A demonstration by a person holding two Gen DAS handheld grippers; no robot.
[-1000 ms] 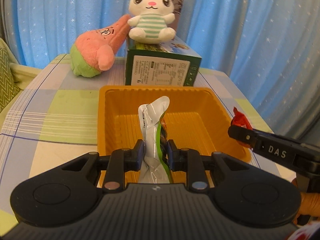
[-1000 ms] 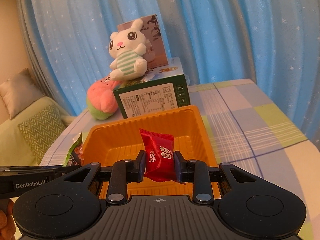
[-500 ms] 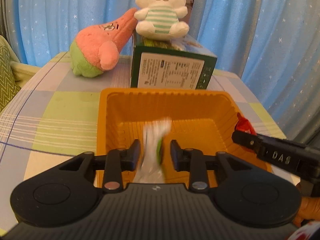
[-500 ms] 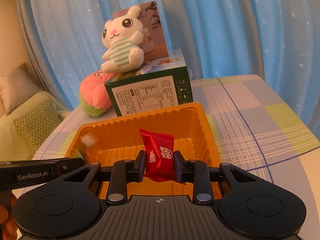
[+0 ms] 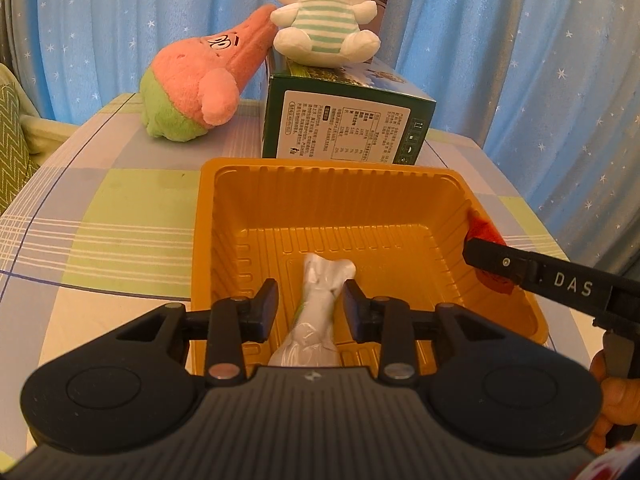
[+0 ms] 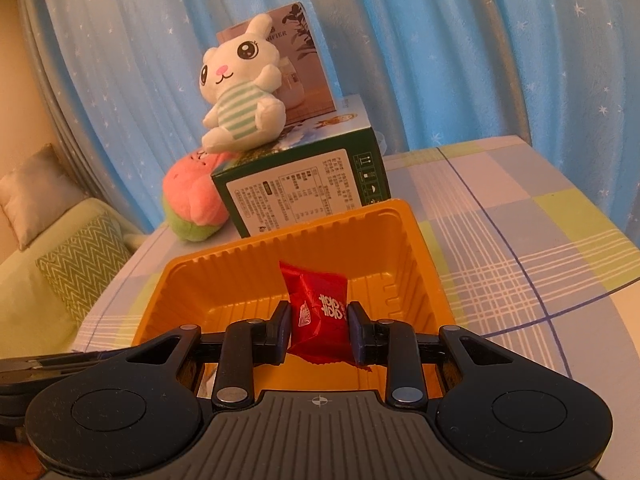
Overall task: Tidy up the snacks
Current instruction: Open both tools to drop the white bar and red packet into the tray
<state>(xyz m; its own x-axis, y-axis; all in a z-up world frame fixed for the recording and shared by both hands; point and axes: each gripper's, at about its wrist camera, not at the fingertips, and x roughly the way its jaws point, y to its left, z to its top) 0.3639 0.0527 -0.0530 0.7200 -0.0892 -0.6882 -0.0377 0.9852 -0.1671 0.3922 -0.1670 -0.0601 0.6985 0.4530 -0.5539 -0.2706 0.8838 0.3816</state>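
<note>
The left hand-held gripper (image 5: 310, 306) stands open over a silver snack packet (image 5: 316, 312) in the orange tray (image 5: 332, 196).

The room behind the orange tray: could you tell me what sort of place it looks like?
Probably a home living room: a checked tablecloth, a sofa with a zigzag cushion, starry blue curtains and plush toys.

Both grippers were matte black, with a ribbed grey housing flanked by two round discs. The left gripper (image 5: 310, 306) had silver pivot pins on its linkage, as did the right gripper (image 6: 320, 324). White "DAS" lettering marked the right one's side. Orange-toned fingers (image 5: 610, 400) gripped its handle.
</note>
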